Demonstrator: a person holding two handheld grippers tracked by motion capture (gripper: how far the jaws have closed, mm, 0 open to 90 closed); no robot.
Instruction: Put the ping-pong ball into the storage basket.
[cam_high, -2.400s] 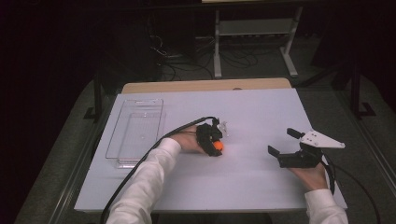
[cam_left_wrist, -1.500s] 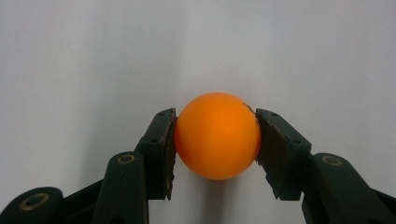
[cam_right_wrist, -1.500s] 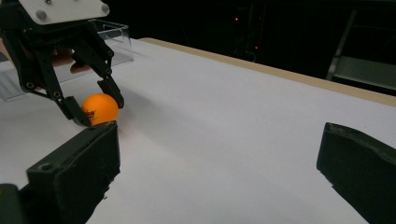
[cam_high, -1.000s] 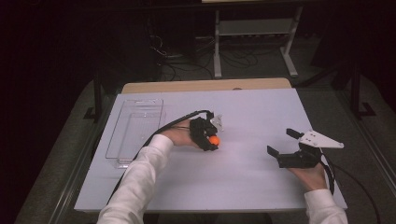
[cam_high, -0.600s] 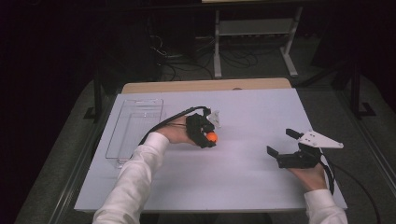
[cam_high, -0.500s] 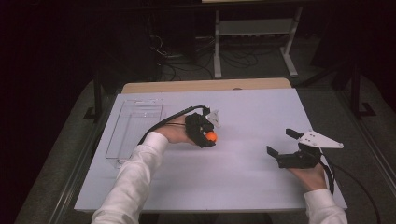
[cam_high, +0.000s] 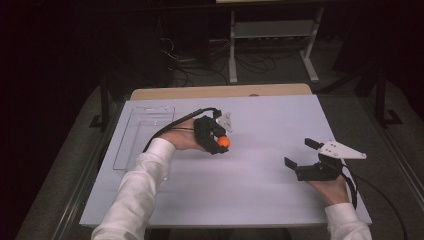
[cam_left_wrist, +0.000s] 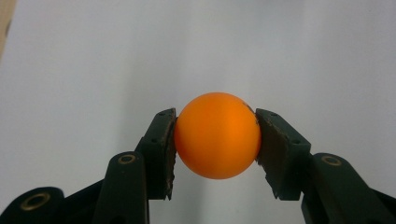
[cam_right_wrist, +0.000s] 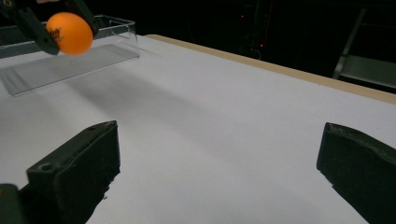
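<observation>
- Ball in your left gripper: smooth orange plastic, soft satin sheen, faint dark print on it.
- Your left gripper's pads: dark, rubbery-looking, matt, edges rough and worn.
- Your right gripper: black matt plastic; pale grey matt plate on top.
- Tray, far left: clear glossy plastic.
- Table: white, matt, smooth top; bare wood-coloured strip along the far edge.
- Your sleeves: white cloth.

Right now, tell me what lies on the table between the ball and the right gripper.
Nothing: the high view shows only bare white table between the ball, held in the left gripper, and the open right gripper.
</observation>
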